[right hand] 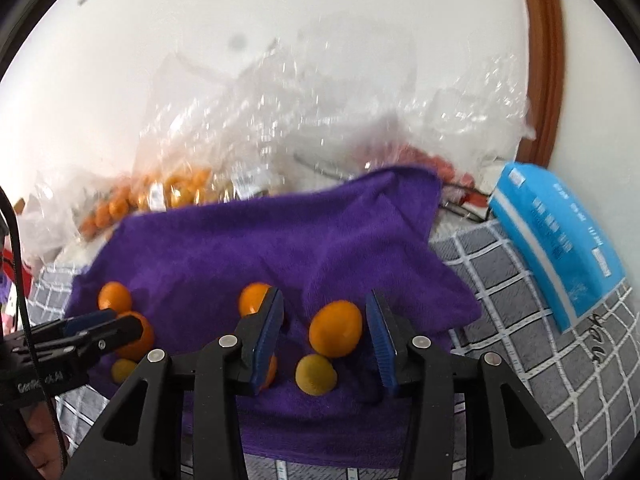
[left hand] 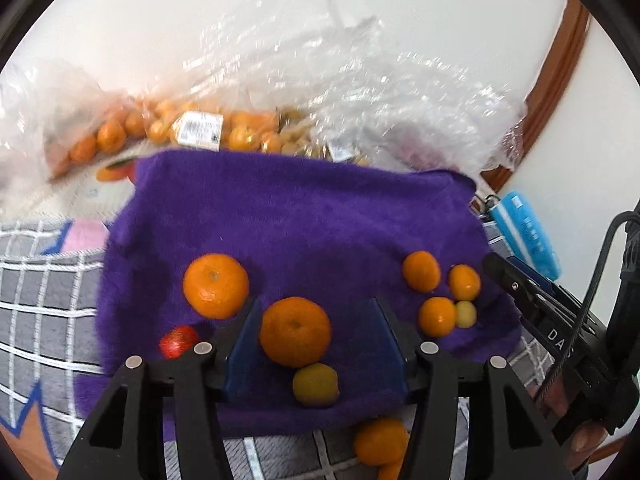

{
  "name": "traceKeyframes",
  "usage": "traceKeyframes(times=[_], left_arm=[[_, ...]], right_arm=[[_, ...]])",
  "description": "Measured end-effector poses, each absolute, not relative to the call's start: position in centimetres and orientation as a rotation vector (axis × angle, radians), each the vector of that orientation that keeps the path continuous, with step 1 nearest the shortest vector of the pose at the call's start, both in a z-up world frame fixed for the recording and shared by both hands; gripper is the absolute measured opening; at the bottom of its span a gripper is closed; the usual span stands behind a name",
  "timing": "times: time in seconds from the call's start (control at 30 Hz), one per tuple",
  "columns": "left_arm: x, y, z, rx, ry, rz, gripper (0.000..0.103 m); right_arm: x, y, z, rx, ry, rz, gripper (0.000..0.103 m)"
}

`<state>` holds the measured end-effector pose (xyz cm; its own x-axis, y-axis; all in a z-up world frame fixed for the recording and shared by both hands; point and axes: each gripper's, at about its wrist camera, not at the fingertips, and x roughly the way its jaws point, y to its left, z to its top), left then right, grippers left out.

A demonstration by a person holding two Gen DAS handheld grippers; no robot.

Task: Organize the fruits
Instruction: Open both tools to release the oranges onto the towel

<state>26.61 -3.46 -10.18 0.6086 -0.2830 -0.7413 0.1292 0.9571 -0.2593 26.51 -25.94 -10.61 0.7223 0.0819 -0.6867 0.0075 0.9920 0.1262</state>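
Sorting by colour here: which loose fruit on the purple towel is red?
The small red fruit at the towel's left edge, beside the left gripper; the others are orange or yellow-green.

Loose fruit sits scattered on the purple towel (left hand: 304, 216). A big mandarin (left hand: 295, 331) lies near the front, a second one (left hand: 216, 285) to its left, and a small yellow-green fruit (left hand: 315, 384) touches its lower edge. A small red fruit (left hand: 178, 341) rests at the left. To the right, three small mandarins (left hand: 438, 316) cluster around a pale yellow fruit (left hand: 465, 314). Another orange one (left hand: 380, 440) lies off the towel's front edge.
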Motion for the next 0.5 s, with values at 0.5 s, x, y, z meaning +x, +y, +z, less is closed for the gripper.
traceKeyframes(times=[0.5], left_arm=[[18.7,1.4,-9.6,-0.192,0.868,-0.193,0.061]], right_arm=[[18.9,-22.2,-9.3,0.087,0.838,0.073,0.049]])
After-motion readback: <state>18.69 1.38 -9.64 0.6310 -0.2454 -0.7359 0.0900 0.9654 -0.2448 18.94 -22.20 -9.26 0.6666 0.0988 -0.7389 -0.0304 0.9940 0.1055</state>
